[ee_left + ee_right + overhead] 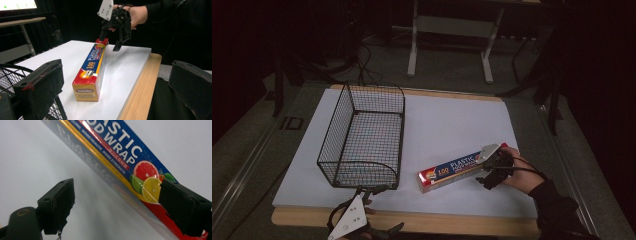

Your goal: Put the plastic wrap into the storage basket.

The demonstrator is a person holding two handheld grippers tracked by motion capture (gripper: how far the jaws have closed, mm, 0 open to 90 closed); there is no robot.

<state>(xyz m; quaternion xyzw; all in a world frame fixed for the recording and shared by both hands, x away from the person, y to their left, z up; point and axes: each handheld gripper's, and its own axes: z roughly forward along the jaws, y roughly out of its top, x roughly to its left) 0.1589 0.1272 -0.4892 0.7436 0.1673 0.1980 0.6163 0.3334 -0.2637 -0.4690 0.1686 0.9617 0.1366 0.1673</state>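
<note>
A long blue and red plastic wrap box (pixel 451 171) lies on the white board (pixel 452 125), right of a black wire basket (pixel 334 127). My right gripper (pixel 485 172) is at the box's right end, held by a hand in a dark sleeve. In the right gripper view the jaws of this gripper (pixel 117 202) stand apart: one is over the red end of the box (pixel 120 147), the other over bare board, and neither presses on it. From the left gripper view the box (pixel 92 65) runs away toward the right gripper (pixel 109 43). My left gripper (pixel 373 190) is open at the basket's near end, jaws wide with nothing between them.
The basket (pixel 7 75) looks empty and sits at the board's left. The board rests on a wooden tabletop (pixel 412 222) whose edge shows at the front. A metal table frame (pixel 449 30) stands on the floor behind. A lit screen (pixel 17 4) glows in the dark room.
</note>
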